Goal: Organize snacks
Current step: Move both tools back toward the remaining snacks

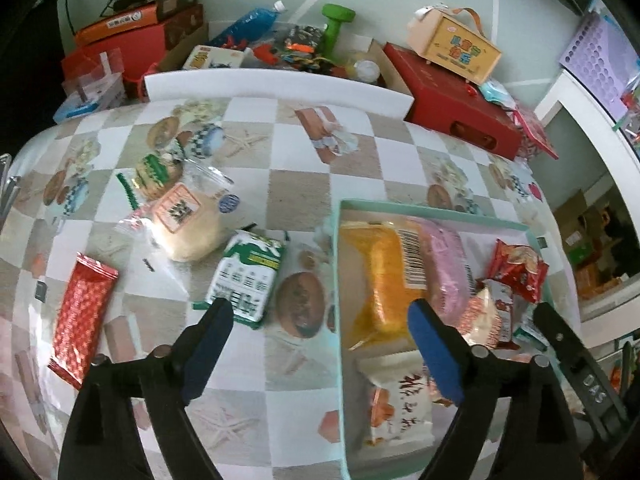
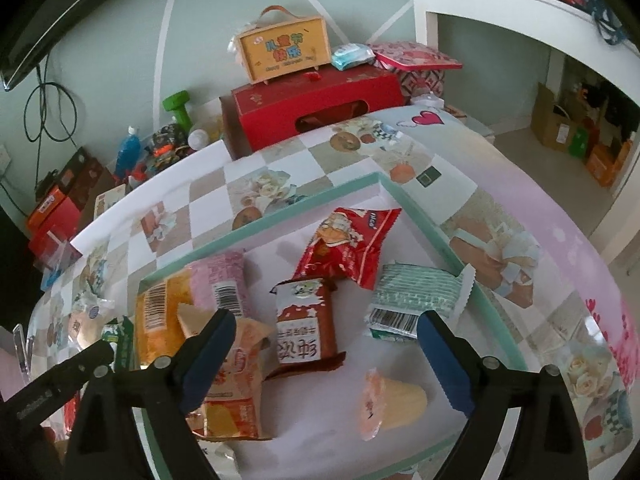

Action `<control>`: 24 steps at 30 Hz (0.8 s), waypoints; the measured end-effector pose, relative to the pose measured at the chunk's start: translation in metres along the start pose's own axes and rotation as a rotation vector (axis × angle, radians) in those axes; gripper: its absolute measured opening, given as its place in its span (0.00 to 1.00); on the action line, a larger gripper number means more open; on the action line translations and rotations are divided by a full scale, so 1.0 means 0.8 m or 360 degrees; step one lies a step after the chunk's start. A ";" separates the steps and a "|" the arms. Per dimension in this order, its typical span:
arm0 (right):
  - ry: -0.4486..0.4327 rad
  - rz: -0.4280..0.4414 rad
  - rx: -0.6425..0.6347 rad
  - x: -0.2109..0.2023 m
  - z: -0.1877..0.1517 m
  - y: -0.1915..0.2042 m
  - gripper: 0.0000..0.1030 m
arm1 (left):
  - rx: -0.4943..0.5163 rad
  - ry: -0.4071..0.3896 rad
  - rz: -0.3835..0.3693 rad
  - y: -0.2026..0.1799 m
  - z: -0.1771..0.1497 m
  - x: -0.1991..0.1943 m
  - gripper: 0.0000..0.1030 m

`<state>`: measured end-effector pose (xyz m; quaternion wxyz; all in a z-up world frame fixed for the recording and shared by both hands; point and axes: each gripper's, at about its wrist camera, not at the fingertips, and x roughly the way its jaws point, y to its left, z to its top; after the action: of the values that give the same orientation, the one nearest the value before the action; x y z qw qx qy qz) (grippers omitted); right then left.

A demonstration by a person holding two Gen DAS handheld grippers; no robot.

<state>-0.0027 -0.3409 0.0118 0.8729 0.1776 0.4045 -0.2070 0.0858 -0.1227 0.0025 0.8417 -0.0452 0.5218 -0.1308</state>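
While both grippers — left, right — gape empty, five packets lie outside the tray.

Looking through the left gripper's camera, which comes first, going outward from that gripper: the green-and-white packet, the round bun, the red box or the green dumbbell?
1. Green-and-white packet: just past the left gripper, by its left finger.
2. Round bun: further out, to the left.
3. Red box: at the table's far right edge.
4. Green dumbbell: behind the table, by the wall.
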 end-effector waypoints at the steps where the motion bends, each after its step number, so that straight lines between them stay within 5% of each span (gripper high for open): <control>1: -0.0005 0.0001 -0.0001 -0.001 0.000 0.001 0.91 | 0.0005 -0.0011 0.0008 0.001 0.000 -0.001 0.87; 5: -0.0026 -0.0018 -0.0011 -0.002 -0.002 0.005 1.00 | 0.0012 -0.0049 0.0039 0.005 0.001 -0.004 0.98; 24: -0.0075 -0.0027 -0.0028 -0.007 -0.002 0.010 1.00 | -0.0009 -0.0109 0.0038 0.033 0.002 -0.017 0.98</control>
<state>-0.0033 -0.3319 0.0165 0.8820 0.1615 0.3870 -0.2150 0.0860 -0.0940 0.0097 0.8604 -0.0458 0.4937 -0.1176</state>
